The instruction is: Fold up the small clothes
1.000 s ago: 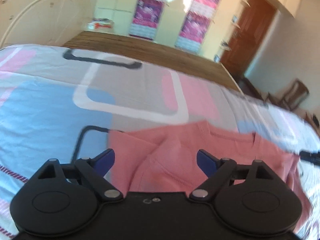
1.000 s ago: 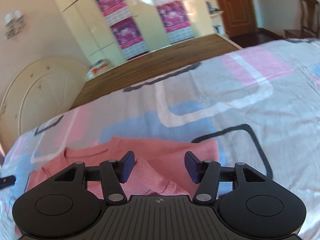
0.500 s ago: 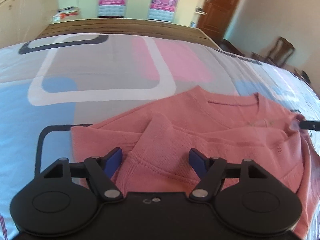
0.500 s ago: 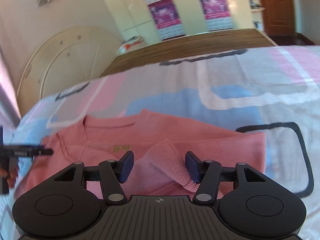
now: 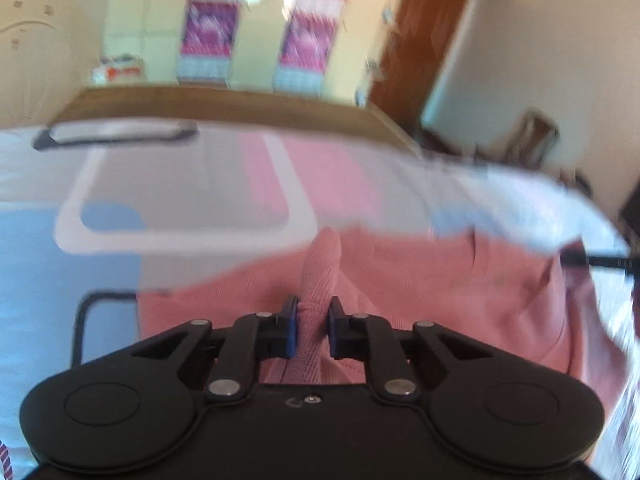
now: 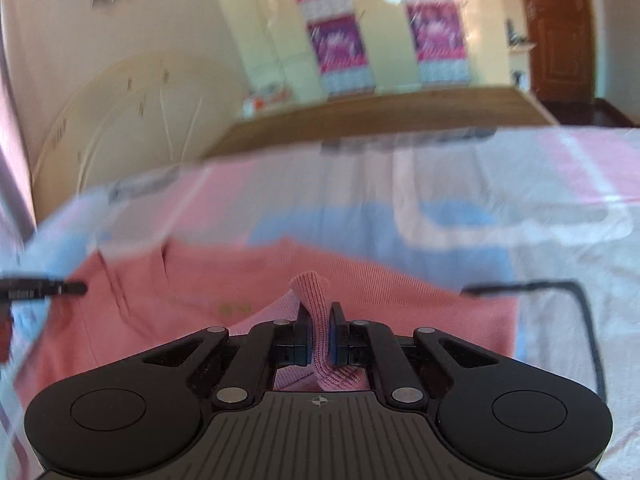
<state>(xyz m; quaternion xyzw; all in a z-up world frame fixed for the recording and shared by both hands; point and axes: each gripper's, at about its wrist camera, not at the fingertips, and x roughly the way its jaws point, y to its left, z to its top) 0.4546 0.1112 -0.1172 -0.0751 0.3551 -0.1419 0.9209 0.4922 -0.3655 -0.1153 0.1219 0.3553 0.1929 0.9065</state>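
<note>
Left wrist view: both grippers pinch ribbed cuffs of the pink sweater (image 5: pixel 420 276).
Left gripper (image 5: pixel 312 320) and right gripper (image 6: pixel 319 330) are clamped on thin folds — a hasty lift could slip them, bunching it on the bedspread (image 6: pixel 520 184).

Left tool (image 5: pixel 312 330) and right tool (image 6: pixel 319 334), open before, now both pinch pink sweater (image 6: pixel 360 280) folds.

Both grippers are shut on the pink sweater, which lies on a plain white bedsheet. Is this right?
Not quite. Both the left gripper and the right gripper are shut on the pink sweater, but the bedsheet is not plain white: both wrist views show pink, blue and grey blocks with dark outlines.
</note>
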